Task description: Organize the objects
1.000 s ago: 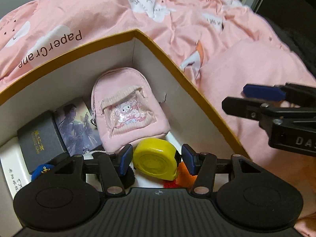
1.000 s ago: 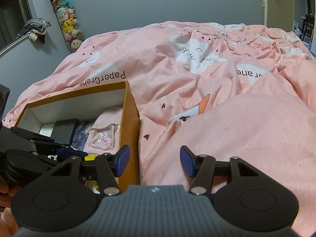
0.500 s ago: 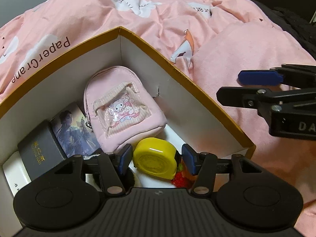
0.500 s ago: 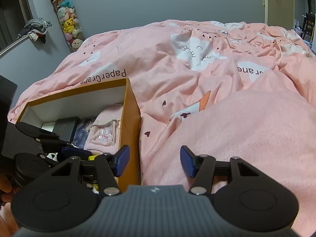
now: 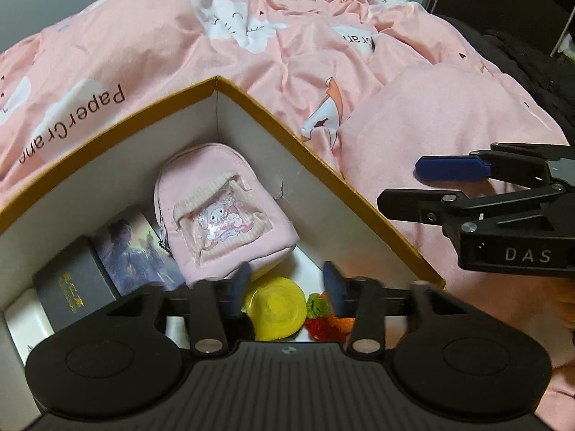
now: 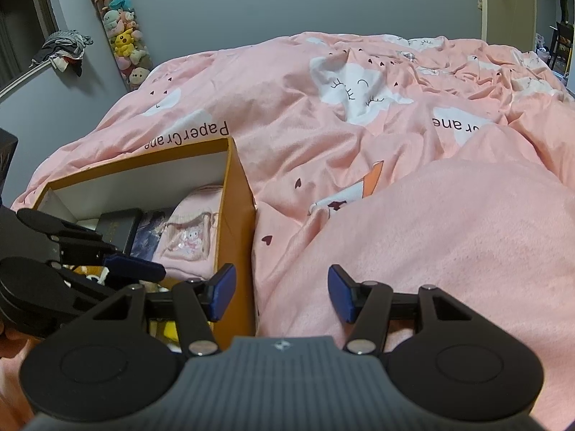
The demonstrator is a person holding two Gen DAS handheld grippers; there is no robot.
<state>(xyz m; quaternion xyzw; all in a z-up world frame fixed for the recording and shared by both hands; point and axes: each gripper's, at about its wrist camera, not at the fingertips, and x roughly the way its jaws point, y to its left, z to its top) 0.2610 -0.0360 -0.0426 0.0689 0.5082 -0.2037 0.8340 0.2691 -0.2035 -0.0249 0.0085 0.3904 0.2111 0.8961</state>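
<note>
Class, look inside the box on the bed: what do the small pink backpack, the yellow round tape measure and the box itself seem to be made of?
Small pink backpack: soft woven fabric, matte, with stitched seams and a clear, glossy plastic-looking window. Yellow round tape measure: probably hard moulded plastic, smooth with a slight sheen. Box: looks like cardboard, white matte inside, orange-brown outside, with a small tear in one wall.

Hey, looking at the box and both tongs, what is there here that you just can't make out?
- Left tongs, closing: fingers motion-blurred in the left wrist view, so contact with the yellow tape measure is unclear.
- Red and green item: mostly hidden behind the tongs' body.
- Gold print on the dark box: too small to read.
- Box floor, right wrist view: blocked by its orange wall.
</note>
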